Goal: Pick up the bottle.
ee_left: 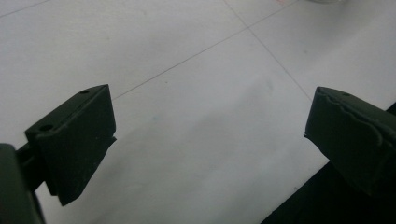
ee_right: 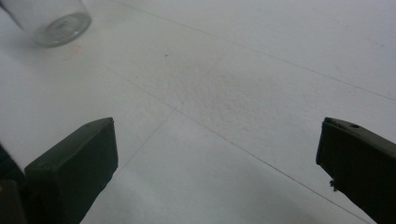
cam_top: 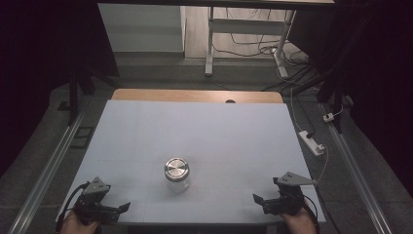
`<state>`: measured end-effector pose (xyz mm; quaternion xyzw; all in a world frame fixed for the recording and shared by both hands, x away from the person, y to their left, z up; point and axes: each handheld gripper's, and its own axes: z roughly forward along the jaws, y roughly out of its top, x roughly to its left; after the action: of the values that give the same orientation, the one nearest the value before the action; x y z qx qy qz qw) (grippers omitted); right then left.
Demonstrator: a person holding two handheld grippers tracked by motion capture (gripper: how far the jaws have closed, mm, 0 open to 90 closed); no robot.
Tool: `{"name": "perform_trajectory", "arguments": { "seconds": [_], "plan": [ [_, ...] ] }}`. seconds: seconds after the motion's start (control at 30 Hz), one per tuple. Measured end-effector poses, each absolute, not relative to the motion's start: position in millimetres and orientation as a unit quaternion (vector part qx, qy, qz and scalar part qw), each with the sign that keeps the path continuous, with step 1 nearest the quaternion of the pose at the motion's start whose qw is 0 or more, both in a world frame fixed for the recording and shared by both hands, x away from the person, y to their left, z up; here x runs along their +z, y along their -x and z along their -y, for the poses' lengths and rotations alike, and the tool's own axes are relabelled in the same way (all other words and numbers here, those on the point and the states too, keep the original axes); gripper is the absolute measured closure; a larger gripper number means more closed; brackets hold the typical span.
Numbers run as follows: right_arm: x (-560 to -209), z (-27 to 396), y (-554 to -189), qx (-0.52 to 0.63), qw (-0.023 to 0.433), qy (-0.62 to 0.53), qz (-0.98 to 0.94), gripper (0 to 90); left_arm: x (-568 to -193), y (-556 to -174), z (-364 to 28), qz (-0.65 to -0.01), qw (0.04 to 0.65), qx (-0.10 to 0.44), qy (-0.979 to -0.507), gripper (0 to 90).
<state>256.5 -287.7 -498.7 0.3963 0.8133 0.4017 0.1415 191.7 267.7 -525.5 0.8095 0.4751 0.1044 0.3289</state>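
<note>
Two grippers sit low at the near edge of the table (cam_top: 146, 126), and between them, a little farther in, stands the jar (cam_top: 177, 175). It is a clear glass jar, upright, with a shiny metal lid (cam_top: 176, 168) closed on top. The jar is the marker here, so let's place everything from it.

The left gripper (cam_top: 122, 207) is off to the jar's left and nearer the person, well apart from it, jaws pointing inward toward the middle of the table. From its own view the jaws (ee_left: 208, 135) stand wide apart with nothing but bare white tabletop between them.

The right gripper (cam_top: 258, 200) mirrors it on the jar's right, again well apart and nearer the table's front edge, its jaws aimed back toward the jar. From its own view (ee_right: 217, 154) the jaws are spread wide and empty, and the jar's glass base (ee_right: 58, 21) peeks in at the upper left corner, some way off.

Neither gripper touches the jar. A hand (cam_top: 78, 225) shows at the bottom edge behind the left one.
</note>
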Motion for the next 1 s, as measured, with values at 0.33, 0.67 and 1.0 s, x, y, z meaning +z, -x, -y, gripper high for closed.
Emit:
{"name": "perform_trajectory", "arguments": {
  "seconds": [0.33, 0.67, 1.0],
  "plan": [
    [-499.2, 287.9, -258.1, 0.404, 0.122, -0.398, -0.814, 0.0, -525.9, -192.7, -268.2, -0.475, 0.328, 0.098, -0.810, 2.8],
    [-498.8, 287.3, -257.0, 0.400, 0.127, -0.402, -0.814, 0.0, -526.1, -193.5, -268.1, -0.475, 0.327, 0.095, -0.811, 2.9],
    [-498.9, 285.2, -256.2, 0.395, 0.131, -0.396, -0.818, 0.0, -525.7, -193.3, -269.3, -0.478, 0.331, 0.094, -0.808, 1.5]
  ]
}}
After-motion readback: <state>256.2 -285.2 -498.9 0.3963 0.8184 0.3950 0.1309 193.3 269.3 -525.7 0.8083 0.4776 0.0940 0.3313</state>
